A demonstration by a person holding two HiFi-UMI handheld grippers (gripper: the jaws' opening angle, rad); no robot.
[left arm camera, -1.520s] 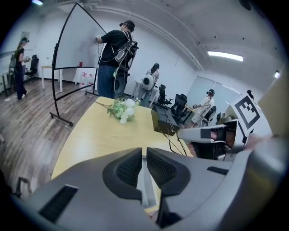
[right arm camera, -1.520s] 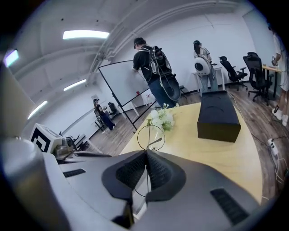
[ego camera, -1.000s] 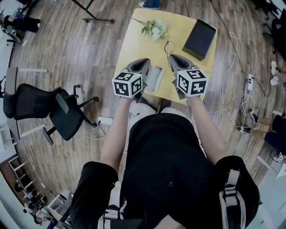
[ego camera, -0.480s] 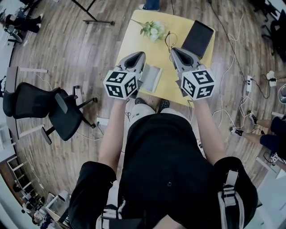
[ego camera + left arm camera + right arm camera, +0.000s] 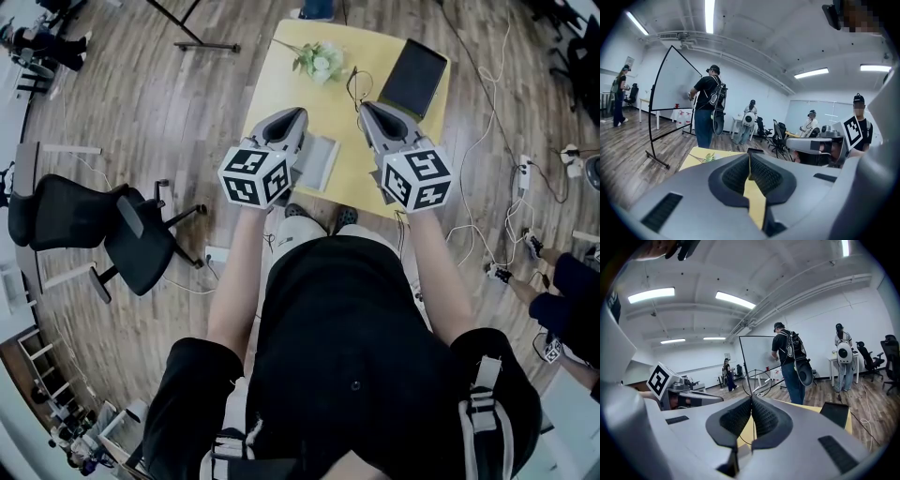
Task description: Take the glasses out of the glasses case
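The grey glasses case [image 5: 320,161] lies on the yellow table [image 5: 281,89] near its front edge, between my two grippers and below them. My right gripper [image 5: 367,109] is held above the table, shut on the thin wire glasses [image 5: 352,89]. In the right gripper view a round wire rim [image 5: 757,382] stands just past the touching fingertips of that gripper [image 5: 751,398]. My left gripper [image 5: 293,116] hovers left of the case, shut, with nothing seen between its pads [image 5: 749,165].
A small flower sprig [image 5: 322,59] lies at the table's far side, and a flat black box [image 5: 416,79] at its far right. An office chair [image 5: 103,225] stands on the floor to the left. Cables trail on the right. Several people stand in the room beyond.
Both grippers have risen above the table, most of it in the first half second. The case has stayed on the table.
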